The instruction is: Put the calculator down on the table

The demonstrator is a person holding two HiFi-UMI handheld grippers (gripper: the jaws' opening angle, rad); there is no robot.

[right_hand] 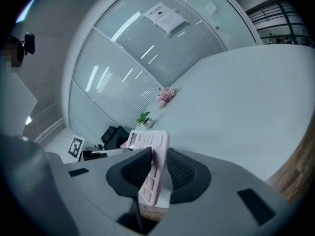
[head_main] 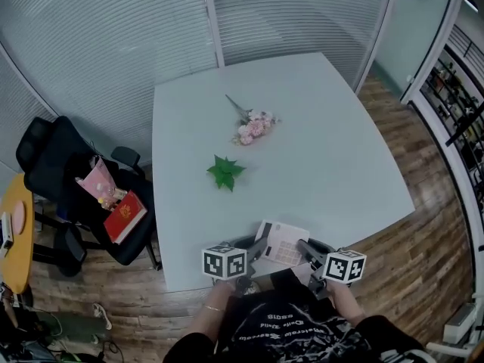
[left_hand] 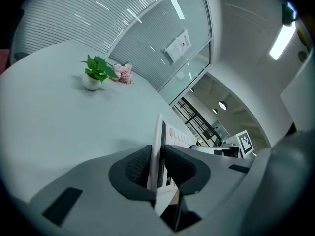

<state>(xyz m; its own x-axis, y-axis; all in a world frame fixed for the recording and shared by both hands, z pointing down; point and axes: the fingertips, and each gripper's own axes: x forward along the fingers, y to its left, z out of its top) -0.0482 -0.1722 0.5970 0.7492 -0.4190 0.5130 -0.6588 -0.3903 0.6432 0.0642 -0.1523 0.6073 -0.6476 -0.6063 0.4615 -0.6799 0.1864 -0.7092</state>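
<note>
Print on the calculator (head_main: 281, 245) keys and on the sheet (right_hand: 165, 14) fixed to the glass wall is too small to read. Left gripper (head_main: 255, 249): jaws closed onto the calculator's left edge. Right gripper (head_main: 308, 251): jaws clamped on its right edge. Calculator is at the near edge of the table (head_main: 325, 134), about midway along; contact with the top cannot be judged

Pale pink calculator (head_main: 281, 246) being held keys-up over near edge of surface (head_main: 318, 127), being clamped by left gripper (left_hand: 157, 165) at left side, right gripper (right_hand: 158, 170) at right side.
</note>
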